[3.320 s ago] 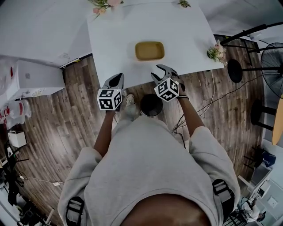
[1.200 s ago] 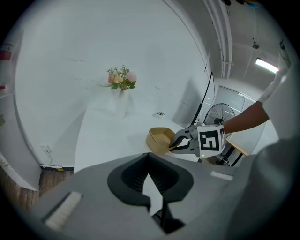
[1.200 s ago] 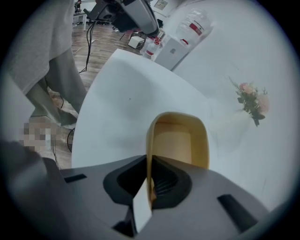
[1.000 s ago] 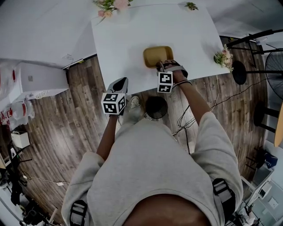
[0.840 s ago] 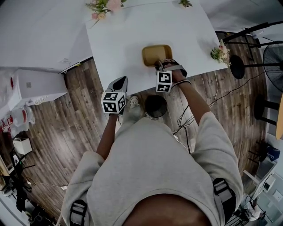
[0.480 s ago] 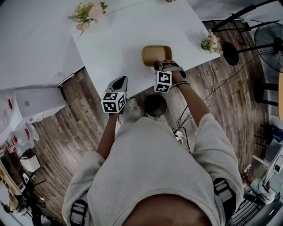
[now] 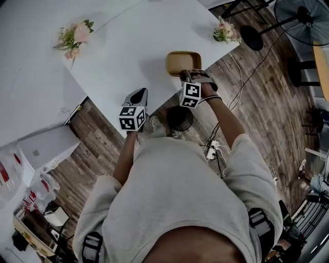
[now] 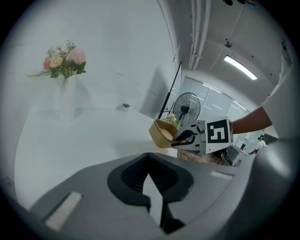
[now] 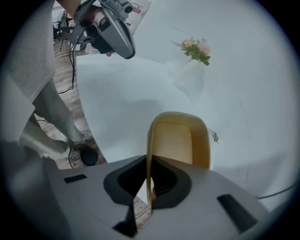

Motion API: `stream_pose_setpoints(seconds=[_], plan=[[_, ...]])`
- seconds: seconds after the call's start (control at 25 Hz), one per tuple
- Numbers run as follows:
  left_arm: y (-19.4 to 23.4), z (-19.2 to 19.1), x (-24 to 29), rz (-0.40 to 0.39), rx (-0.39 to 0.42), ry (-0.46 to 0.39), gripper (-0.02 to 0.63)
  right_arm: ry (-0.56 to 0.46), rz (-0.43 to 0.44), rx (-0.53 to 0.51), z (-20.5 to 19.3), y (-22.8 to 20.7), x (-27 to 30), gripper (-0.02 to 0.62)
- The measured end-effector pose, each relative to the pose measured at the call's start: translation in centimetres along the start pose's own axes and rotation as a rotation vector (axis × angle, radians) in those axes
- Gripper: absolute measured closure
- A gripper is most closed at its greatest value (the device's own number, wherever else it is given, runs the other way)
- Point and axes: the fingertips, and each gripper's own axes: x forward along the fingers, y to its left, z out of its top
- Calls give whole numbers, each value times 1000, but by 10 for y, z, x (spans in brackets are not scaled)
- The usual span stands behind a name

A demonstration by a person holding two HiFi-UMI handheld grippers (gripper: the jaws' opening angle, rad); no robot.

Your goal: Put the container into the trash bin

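Right gripper view: the tan rounded-rectangular plastic container (image 9: 180, 140) hangs tilted over the white worktop (image 9: 122, 103) edge, its near wall clamped in my right gripper (image 9: 149, 190) fingers. The round black trash bin (image 7: 180, 118) stands on the floor below, nearer me. My left gripper (image 8: 154, 201) has its fingers together, empty.

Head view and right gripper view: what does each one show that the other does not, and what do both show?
Only the head view: the standing fan, a second flower bunch near the table's right corner, and the person's torso.

Only the right gripper view: the right claw with its jaws closed on the thin wall of the container.

Both: the tan container, the white table, the black trash bin on the floor, the left claw and the pink flowers.
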Motion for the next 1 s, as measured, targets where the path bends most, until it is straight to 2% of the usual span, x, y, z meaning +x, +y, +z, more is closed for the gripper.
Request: stream_pose_setpoints(seconds=[0.6,1.0], plan=[[-80,-2,56,-232,146,106,597,142,-63,253,-100,32,-47,566],[-145,-15,71,-354,237,172,597,230,-68,402,-155,91,-90,566]])
